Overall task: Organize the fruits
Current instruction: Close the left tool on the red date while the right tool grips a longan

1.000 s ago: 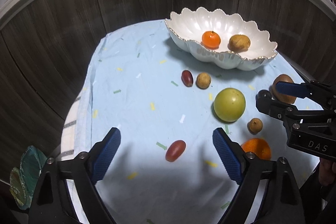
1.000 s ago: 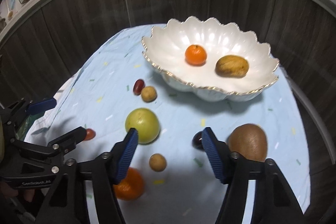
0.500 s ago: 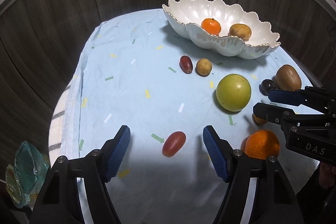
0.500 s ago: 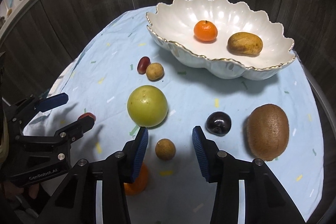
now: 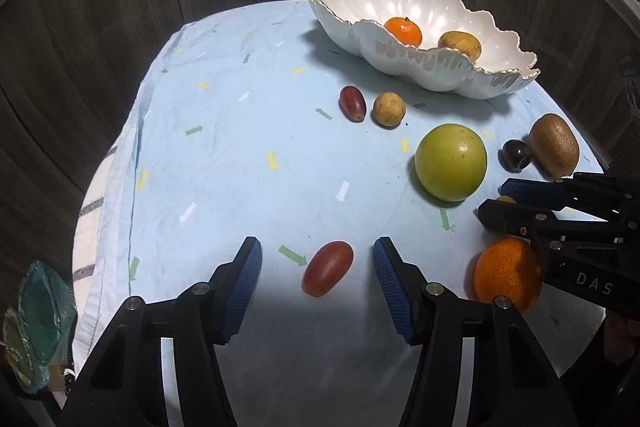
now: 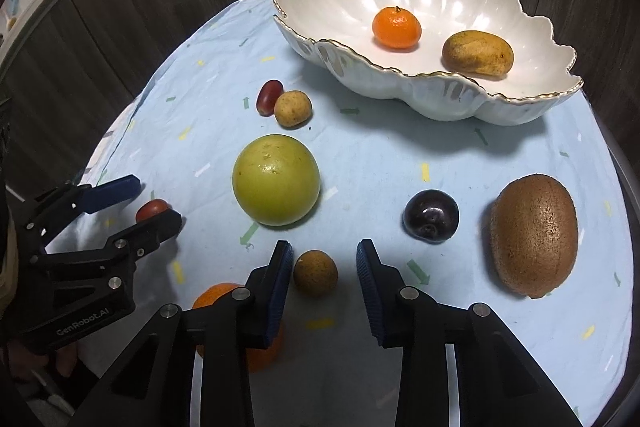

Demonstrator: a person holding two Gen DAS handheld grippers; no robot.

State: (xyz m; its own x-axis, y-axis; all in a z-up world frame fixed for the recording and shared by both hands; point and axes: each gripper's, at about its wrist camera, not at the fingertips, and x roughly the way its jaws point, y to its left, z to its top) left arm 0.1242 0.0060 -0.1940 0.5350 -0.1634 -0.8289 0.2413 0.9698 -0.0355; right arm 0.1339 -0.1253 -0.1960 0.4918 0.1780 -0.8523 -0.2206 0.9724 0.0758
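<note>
Closing in for paired pickup: left claw open, jaws just narrowing around red grape on bench cloth; right claw likewise open, narrowing around small brown fruit. Neither pinched yet. Next: finish squeeze, lift, carry to white bowl.

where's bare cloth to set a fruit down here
Free: the wide patch of blue cloth left of the red grape. Crowded: between the green fruit, plum and kiwi.
</note>
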